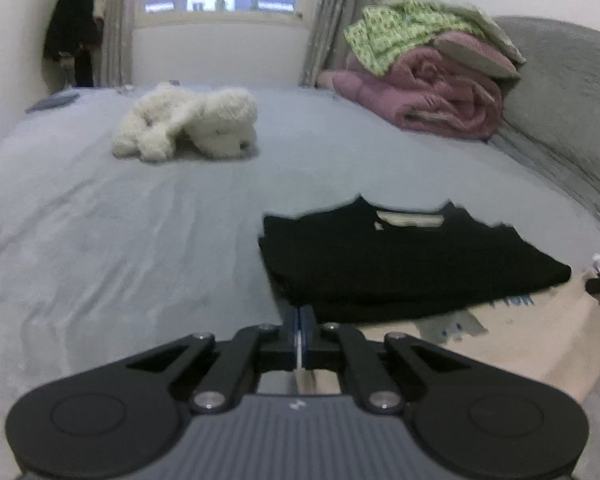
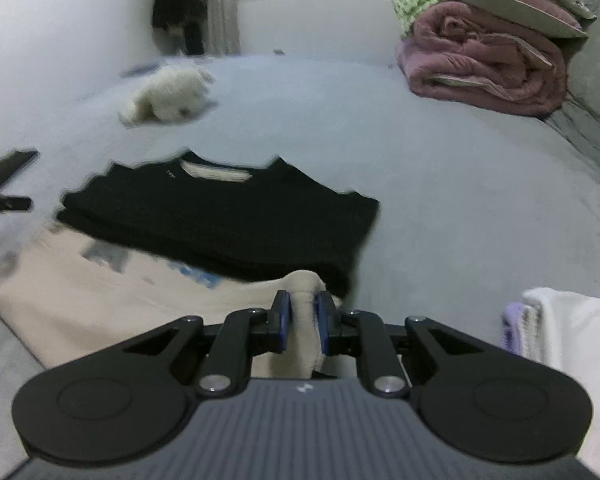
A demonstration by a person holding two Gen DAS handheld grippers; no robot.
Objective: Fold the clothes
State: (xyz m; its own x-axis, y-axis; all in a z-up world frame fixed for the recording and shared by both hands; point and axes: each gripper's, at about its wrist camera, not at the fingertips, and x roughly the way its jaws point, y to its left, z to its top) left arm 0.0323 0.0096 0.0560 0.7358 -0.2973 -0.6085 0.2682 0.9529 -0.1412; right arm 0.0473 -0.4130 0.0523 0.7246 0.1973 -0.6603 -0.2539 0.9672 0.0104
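The bed (image 1: 140, 240) is lying open across its middle and left side, giving a gripper wide bare sheet to pass over. Toward the far edge a white plush toy (image 1: 188, 124) is sitting in the way, and the far right corner is being taken up by a rolled pink quilt (image 1: 432, 96) with a green blanket (image 1: 400, 28) piled on top. Near the front edge a folded black sweater (image 1: 400, 264) is lying partly over a cream shirt (image 2: 100, 292), blocking the low path there. A white and purple pile (image 2: 548, 320) is crowding the near right edge.
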